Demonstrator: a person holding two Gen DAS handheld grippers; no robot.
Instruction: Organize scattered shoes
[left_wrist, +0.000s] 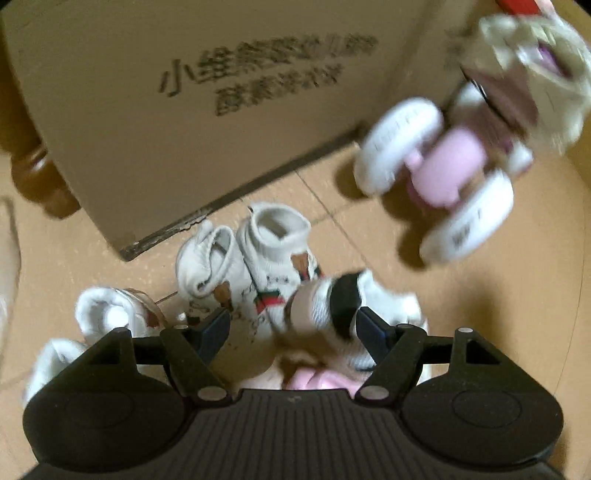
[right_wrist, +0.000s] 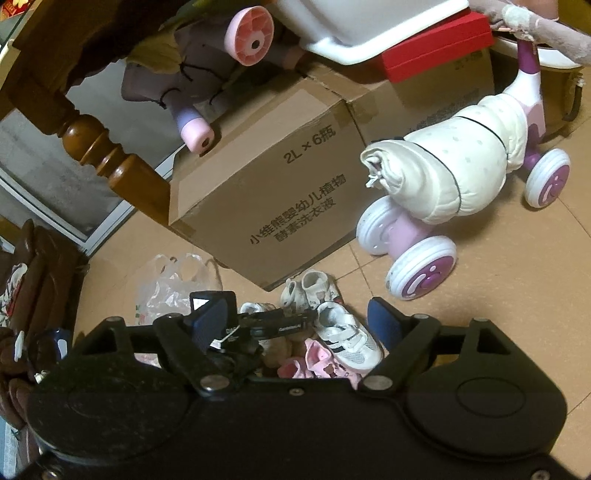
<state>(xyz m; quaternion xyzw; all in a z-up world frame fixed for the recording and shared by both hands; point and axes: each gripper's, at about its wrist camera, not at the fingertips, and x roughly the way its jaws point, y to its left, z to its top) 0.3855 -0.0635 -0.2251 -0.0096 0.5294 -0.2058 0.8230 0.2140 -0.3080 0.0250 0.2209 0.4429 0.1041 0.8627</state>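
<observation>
Left wrist view, blurred. Far left of the left gripper: a white bootie, partly hidden behind its left finger. Ahead between the fingers: a pair of white baby shoes with bear print and red-green stripe, side by side, near the corner of a cardboard box. A white sneaker with black stripes lies between the fingers, up against the right finger; jaws are spread wide, left pad clear of it, nothing clamped. Pink shoes sit just under the gripper body. Up right: a pink-and-white ride-on toy, smeared.

Right wrist view. Far left of the right gripper: dark brown furniture leg and a clear plastic bag on the tan tile floor. Beyond the left finger: the other gripper, black, down among the shoes. Between the fingers: the striped white sneaker and pink shoes, all on the floor, well below the pads. Jaws stand wide, released, holding nothing. Just ahead: the bear-print pair near the box. Right: the ride-on toy with a cream padded cover.
</observation>
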